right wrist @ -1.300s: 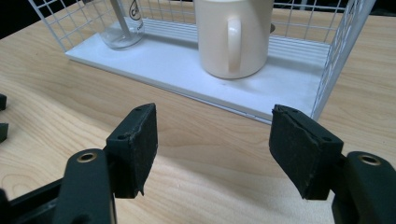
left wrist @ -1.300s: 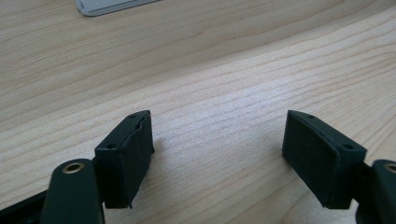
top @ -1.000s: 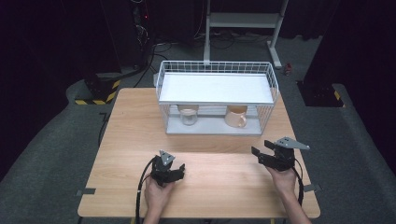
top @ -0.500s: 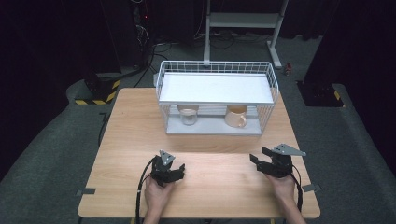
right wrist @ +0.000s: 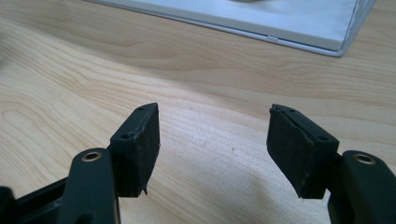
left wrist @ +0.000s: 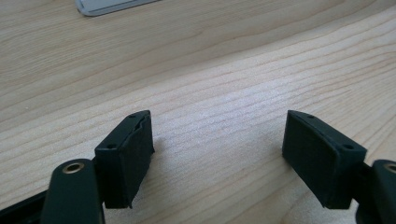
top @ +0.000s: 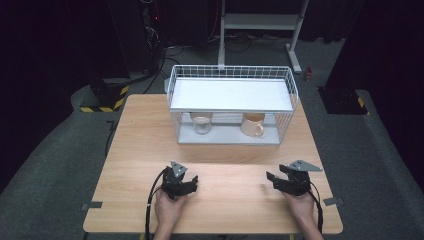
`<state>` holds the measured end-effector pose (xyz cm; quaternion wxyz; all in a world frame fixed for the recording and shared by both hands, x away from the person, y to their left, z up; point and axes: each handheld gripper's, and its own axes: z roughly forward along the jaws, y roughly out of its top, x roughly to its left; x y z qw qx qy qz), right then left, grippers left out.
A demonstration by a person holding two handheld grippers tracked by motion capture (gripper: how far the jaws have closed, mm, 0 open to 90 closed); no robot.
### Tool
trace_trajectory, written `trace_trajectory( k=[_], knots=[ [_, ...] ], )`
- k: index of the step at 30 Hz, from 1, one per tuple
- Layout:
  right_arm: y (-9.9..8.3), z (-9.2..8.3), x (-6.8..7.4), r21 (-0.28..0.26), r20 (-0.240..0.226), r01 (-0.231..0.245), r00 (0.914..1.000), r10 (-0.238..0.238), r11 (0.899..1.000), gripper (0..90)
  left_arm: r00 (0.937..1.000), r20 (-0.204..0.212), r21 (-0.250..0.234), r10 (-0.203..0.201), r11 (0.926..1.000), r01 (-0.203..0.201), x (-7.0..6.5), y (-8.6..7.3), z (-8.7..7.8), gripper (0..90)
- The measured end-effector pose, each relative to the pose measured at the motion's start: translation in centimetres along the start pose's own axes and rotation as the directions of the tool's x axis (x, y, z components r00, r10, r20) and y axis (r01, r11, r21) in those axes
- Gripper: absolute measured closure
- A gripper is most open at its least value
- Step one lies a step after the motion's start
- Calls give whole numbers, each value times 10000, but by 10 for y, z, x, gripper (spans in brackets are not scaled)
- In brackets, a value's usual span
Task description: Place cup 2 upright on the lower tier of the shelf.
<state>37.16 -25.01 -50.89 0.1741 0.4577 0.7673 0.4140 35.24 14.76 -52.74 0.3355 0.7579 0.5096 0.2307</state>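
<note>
Both hands low on the surface [top: 150,145], near edge. Left hand-held gripper [top: 186,184] rests there, jaws apart with bare wood between them; left fingertips [left wrist: 126,158] hold nothing. Right hand-held gripper [top: 278,181] sits just above the wood; its jaws have just been closing a little but stand apart with nothing between them, pads [right wrist: 137,149] clear.

Nearest things to work with: a cream mug [top: 252,125] and a glass jar [top: 201,123], both on the lower level of the white wire rack [top: 231,75] at the far side, well apart from both grippers. Mug sits right, jar left.

My read: this is a rest pose, the reach not yet begun. To do it well:
- right gripper takes the mug, left the jar, no crossing
- go in level under the shelf, through the open front
- widen the jaws before entry; the mug looks wide
- mug handle seems to point toward me, hard to be sure at this distance
- keep the cables off the rack's front.
</note>
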Motion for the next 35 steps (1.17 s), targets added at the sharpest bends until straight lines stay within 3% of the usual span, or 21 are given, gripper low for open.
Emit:
trace_trajectory(
  k=[17,19,35],
  knots=[
    [-9,12,2,1041,745,392,9961,-471,9938,340,10000,0,1,0,10000,0,0,0,0,253],
    [-9,13,3,1164,998,758,9911,-876,9903,330,10000,-30,2,65,10000,-65,0,0,0,253],
    [-9,13,4,1187,1031,646,9917,-770,9908,321,10000,-17,3,53,10000,-53,0,0,0,253]
  ],
)
